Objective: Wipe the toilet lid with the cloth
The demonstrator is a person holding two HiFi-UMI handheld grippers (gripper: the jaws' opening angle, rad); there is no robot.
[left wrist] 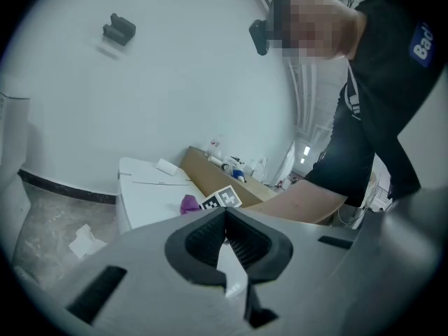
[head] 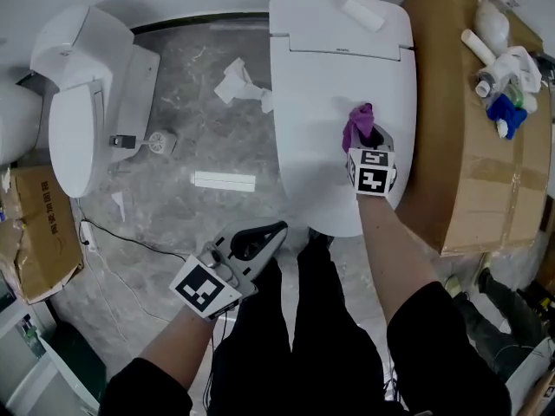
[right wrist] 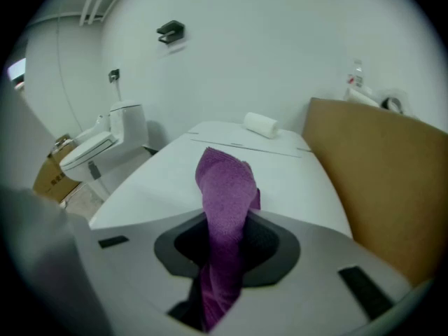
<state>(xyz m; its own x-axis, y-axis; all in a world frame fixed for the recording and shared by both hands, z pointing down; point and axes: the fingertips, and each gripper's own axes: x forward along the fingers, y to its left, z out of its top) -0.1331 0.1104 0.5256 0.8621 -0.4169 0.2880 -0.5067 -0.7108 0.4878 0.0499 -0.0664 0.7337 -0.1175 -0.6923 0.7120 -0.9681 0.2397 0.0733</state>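
A white closed toilet lid (head: 325, 102) fills the upper middle of the head view. My right gripper (head: 375, 135) is over its right side, shut on a purple cloth (head: 357, 125) that sticks out ahead of the jaws. In the right gripper view the cloth (right wrist: 225, 201) runs up between the jaws, with the lid (right wrist: 168, 180) beyond it. My left gripper (head: 260, 239) hangs off the lid, near the person's legs, shut with nothing in it. The left gripper view shows its jaws (left wrist: 225, 247) closed, with the lid (left wrist: 150, 194) and cloth (left wrist: 189, 203) far off.
A roll of white paper (head: 362, 11) lies on the tank top. A cardboard box (head: 473, 137) with bottles and cloths stands right of the toilet. A second toilet (head: 78, 102) stands at left. Crumpled tissue (head: 238, 83) and a white strip (head: 224, 181) lie on the marble floor.
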